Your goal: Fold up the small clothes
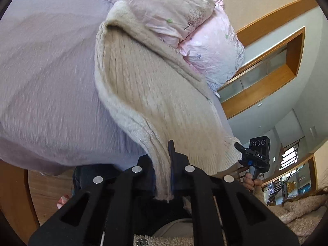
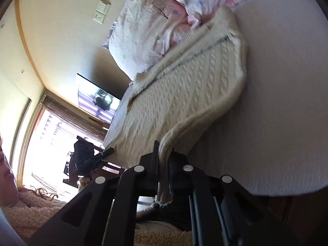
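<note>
Your left gripper (image 1: 164,164) is clamped on the near hem of the cream cable-knit sweater (image 1: 147,94); fabric is bunched between the two fingers (image 1: 171,153) and hangs down past them. From that grip the sweater stretches away across the lilac bedsheet (image 1: 47,78), with its far end running up under the pink floral pillow (image 1: 184,10). To the right in the left wrist view, your right gripper (image 1: 238,146) shows at the sweater's other hem corner, with the hand (image 1: 251,181) on its handle below.

Your right gripper (image 2: 165,157) is likewise closed on a folded edge of the sweater (image 2: 180,94), which is pinched between the fingers and trails down behind them. Here the sweater lies mostly flat on the bedsheet (image 2: 283,102), its top against the pillow (image 2: 147,41). The left gripper (image 2: 106,151) appears at the left, against a bright window (image 2: 51,143); from this view you cannot tell its finger state.
</note>
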A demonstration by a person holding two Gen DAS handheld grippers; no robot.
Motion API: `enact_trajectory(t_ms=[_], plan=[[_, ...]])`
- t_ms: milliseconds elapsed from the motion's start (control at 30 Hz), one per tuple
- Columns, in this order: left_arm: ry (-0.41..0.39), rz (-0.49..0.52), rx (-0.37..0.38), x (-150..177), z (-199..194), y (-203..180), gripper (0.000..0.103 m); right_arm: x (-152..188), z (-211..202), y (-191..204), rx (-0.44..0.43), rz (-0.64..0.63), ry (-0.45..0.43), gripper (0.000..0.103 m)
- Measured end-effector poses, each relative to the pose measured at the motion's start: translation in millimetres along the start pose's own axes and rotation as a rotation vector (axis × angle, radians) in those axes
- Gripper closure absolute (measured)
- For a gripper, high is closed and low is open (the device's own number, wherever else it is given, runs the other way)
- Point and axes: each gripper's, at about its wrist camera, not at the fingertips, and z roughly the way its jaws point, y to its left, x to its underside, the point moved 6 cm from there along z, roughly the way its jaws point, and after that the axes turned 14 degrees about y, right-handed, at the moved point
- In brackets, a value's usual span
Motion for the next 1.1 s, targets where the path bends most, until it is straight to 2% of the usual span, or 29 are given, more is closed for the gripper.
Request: enact_trajectory(t_ms=[133,233,333,367,433,467,533,567,600,633,667,700,733,767,800,900,967,1033,1100], plan=[[-0.108,0.075,-0.015,-70.5,-25.2,-21.4,0.094,-70.9,-30.5,31.5,0.004,-0.113,-0.16,0.096],[-0.221,0.084,-0.075,-142.6,-32.5,-23.1,0.094,-150.2,-43.2,29.5,0.016,-0.117,-0.291,0.096],[-0.29,0.028,-0.151,-222.6,-15.2,-7.4,0.094,-224.4,-28.3,2.2,0.068,-0.04,-0.354,0.096],[-0.301,-0.002,-0.18,-244.5,-7.5,0.8,0.094,-246.4,-18.8,-13.1,0.114,0.005,-0.362,0.096],[-0.279,-0.066,-0.226,-275.2,15.3,21.5,0.094,-277.9,4.2,-47.0,0.174,0.096,-0.349,0.096],[-0.244,-0.112,-0.259,-285.8,30.4,35.0,0.094,-288.3,17.8,-67.5,0.23,0.158,-0.321,0.093],[-0.19,-0.178,-0.31,-292.4,51.5,52.6,0.094,-295.6,40.6,-102.4,0.297,0.301,-0.271,0.08],[-0.176,-0.181,-0.311,-291.1,55.3,54.5,0.094,-293.5,44.1,-111.2,0.307,0.342,-0.274,0.064],[-0.173,-0.165,-0.307,-289.5,54.5,52.6,0.093,-287.5,41.1,-114.2,0.309,0.353,-0.308,0.043],[-0.181,-0.143,-0.314,-287.7,49.8,49.0,0.074,-283.9,31.8,-112.7,0.323,0.344,-0.371,0.028],[-0.188,-0.12,-0.315,-285.5,42.6,44.1,0.039,-280.7,21.9,-110.1,0.363,0.343,-0.421,0.008],[-0.208,-0.106,-0.318,-282.8,32.4,39.2,0.018,-276.6,9.5,-106.3,0.385,0.336,-0.482,0.002],[-0.244,-0.098,-0.333,-278.8,20.1,35.4,0.001,-274.0,0.3,-101.1,0.361,0.318,-0.527,0.002],[-0.287,-0.083,-0.345,-273.3,4.9,30.8,0.001,-268.8,-7.6,-96.0,0.31,0.288,-0.563,0.002],[-0.29,-0.07,-0.348,-270.8,-4.0,30.4,0.001,-265.6,-12.2,-92.4,0.273,0.261,-0.583,0.002],[-0.208,-0.097,-0.351,-256.2,-11.9,45.0,0.002,-258.8,-14.2,-87.9,0.257,0.193,-0.581,0.002],[-0.121,-0.163,-0.31,-244.7,-2.3,62.8,0.021,-262.6,-9.9,-89.7,0.248,0.197,-0.544,0.002],[-0.057,-0.239,-0.242,-234.0,9.5,79.4,0.028,-265.9,-5.0,-92.1,0.245,0.202,-0.516,0.002],[-0.039,-0.273,-0.19,-224.6,16.8,88.5,0.029,-265.3,3.1,-95.3,0.247,0.215,-0.482,0.002]])
